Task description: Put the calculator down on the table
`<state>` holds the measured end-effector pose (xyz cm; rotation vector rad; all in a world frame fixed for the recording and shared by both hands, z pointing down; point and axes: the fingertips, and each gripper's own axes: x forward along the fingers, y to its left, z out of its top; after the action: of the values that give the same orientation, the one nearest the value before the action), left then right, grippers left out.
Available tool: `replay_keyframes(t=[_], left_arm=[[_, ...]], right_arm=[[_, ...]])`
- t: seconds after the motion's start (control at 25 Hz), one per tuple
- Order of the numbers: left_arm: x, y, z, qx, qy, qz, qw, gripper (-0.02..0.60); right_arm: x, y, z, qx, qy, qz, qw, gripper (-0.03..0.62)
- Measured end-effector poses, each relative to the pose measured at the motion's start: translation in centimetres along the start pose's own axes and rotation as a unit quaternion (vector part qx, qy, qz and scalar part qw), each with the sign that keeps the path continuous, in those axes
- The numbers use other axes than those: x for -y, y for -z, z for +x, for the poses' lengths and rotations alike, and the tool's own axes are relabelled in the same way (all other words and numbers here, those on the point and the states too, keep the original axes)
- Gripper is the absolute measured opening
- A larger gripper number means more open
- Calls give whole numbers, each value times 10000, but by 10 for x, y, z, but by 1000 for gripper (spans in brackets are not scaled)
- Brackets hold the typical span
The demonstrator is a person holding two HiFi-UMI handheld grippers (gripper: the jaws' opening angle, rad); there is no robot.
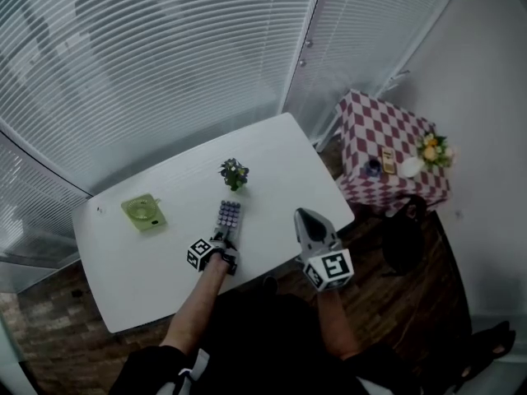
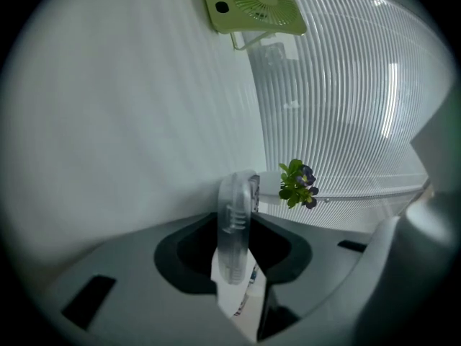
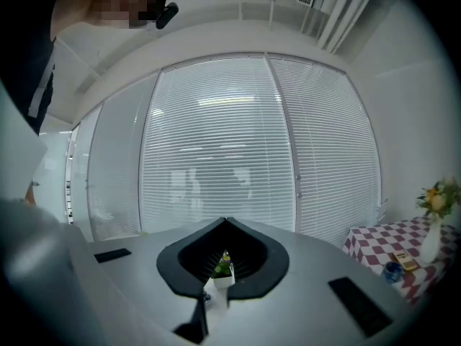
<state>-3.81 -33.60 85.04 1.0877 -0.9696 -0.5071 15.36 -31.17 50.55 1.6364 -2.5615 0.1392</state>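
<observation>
The calculator (image 1: pixel 230 216), with its purple-grey keys facing up, is over the middle of the white table (image 1: pixel 140 278), just in front of a small potted plant (image 1: pixel 235 174). My left gripper (image 1: pixel 223 239) is shut on its near end. In the left gripper view the calculator (image 2: pixel 236 225) shows edge-on, pinched between the dark pads (image 2: pixel 189 254), with the tabletop (image 2: pixel 108 121) alongside it. Whether it touches the table I cannot tell. My right gripper (image 1: pixel 301 215) hovers at the table's near right edge, its jaws shut on nothing (image 3: pixel 225 225).
A green desk fan (image 1: pixel 142 212) lies on the table's left part and also shows in the left gripper view (image 2: pixel 252 6). White blinds run behind the table. A red-checked side table (image 1: pixel 387 134) with small items stands at the right, and a dark bag (image 1: pixel 403 237) sits on the floor.
</observation>
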Motion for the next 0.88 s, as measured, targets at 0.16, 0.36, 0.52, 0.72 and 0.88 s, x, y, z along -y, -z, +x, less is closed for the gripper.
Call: replay_keyframes(t=[0.16, 0.36, 0.52, 0.72, 0.88], left_arm=[[-3, 1, -3, 88, -486, -164, 9986, 114], [-4, -3, -12, 213, -1185, 39, 9927, 157], [-2, -3, -18, 320, -1581, 57, 9869, 242], [-1, 0, -27, 377, -1641, -37, 9857, 249], [5, -5, -31, 548, -1350, -81, 9893, 249]], right_arm=[[0, 0, 0, -20, -3, 6, 10000, 6], [-1, 1, 1, -32, -41, 28, 10000, 6], [2, 4, 0, -38, -29, 129, 9999, 6], [1, 4, 2, -40, -46, 167, 9998, 6], [1, 4, 3, -41, -71, 171, 9998, 6]])
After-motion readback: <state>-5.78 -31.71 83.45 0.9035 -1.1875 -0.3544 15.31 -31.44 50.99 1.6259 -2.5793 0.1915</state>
